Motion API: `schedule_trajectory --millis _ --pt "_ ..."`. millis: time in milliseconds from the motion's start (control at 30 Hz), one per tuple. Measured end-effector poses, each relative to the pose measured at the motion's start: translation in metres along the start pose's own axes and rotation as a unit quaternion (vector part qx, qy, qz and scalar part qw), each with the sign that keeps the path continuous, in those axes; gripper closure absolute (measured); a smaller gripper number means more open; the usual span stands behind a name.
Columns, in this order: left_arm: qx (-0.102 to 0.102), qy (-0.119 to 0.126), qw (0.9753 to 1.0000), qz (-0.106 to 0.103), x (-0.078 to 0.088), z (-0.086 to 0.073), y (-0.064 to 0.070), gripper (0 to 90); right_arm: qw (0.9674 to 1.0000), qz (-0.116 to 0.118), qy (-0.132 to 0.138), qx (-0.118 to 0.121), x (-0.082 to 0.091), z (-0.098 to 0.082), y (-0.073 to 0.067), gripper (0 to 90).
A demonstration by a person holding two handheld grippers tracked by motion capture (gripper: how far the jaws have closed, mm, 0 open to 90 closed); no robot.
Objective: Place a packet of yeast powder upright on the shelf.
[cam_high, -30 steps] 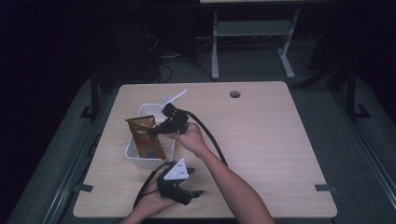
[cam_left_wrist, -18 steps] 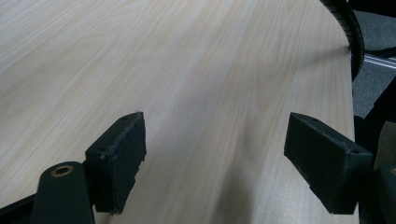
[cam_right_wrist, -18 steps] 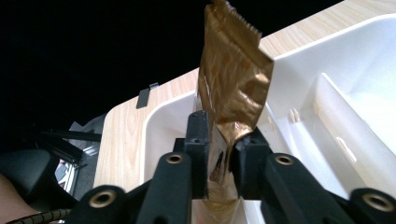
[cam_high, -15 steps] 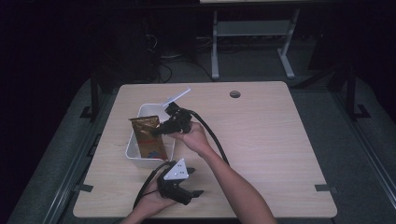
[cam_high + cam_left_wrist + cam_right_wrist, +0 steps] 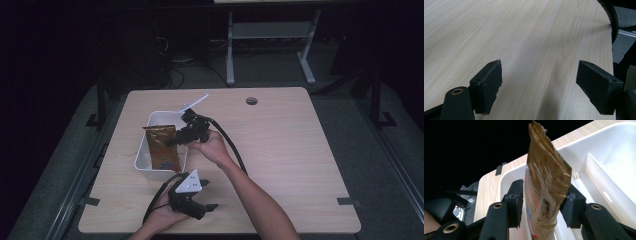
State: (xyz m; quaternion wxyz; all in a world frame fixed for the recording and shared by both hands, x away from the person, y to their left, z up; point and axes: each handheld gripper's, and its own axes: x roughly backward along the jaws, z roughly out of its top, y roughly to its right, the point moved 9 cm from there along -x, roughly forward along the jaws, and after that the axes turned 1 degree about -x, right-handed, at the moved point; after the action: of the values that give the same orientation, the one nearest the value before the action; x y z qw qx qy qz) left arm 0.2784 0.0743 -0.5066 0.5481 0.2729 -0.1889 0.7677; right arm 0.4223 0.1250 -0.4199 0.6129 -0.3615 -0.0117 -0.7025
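Left gripper [image 5: 202,206]: was rested on the near part of the table [image 5: 300,165], jaws spread wide apart, nothing between them; bare wood was seen between its jaws in the left gripper view.

Right gripper [image 5: 172,141]: was held at the near-right wall of the white bin [image 5: 142,162], jaws just opening, partly parted about the brown snack pouch [image 5: 546,182]. In the right gripper view the pouch stood between the pads, the left pad just clear of it, contact at the right pad not determinable; the grip was judged released.

Pouch: was stood upright inside the bin, in its nearer part, short of the inner divider [image 5: 599,182].

Step judged in hand: release of the pouch into the bin. The jaws were best opened fully and drawn straight back, so that the pouch was not dragged or tipped over the wall.

Further off: a white lid [image 5: 194,101] was propped at the bin's far corner; a cable hole [image 5: 251,101] was noted beyond. Neither was judged an obstruction.
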Motion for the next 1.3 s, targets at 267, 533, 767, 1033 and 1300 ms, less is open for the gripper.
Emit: schedule_trajectory --millis 267,533,767,1033,1300 --pt "0.001 0.000 1.0000 -0.001 0.000 0.000 0.000 20.1 0.9999 -0.007 0.012 -0.006 0.013 -0.001 0.004 49.9" --pt "0.001 0.002 1.0000 0.000 0.000 0.001 0.000 20.1 0.9997 -0.015 0.018 -0.010 0.030 -0.006 0.007 46.3" --pt "0.002 0.002 1.0000 0.000 0.000 0.001 0.000 20.1 0.9995 -0.019 0.023 -0.015 0.044 -0.014 0.010 44.7" --pt "0.004 0.001 1.0000 0.001 0.000 0.000 -0.002 20.1 0.9992 -0.027 0.024 -0.019 0.061 -0.023 0.013 43.0" --pt "0.006 0.003 1.0000 0.003 0.002 0.000 -0.004 20.1 0.9988 -0.037 0.025 -0.020 0.076 -0.032 0.015 41.7"
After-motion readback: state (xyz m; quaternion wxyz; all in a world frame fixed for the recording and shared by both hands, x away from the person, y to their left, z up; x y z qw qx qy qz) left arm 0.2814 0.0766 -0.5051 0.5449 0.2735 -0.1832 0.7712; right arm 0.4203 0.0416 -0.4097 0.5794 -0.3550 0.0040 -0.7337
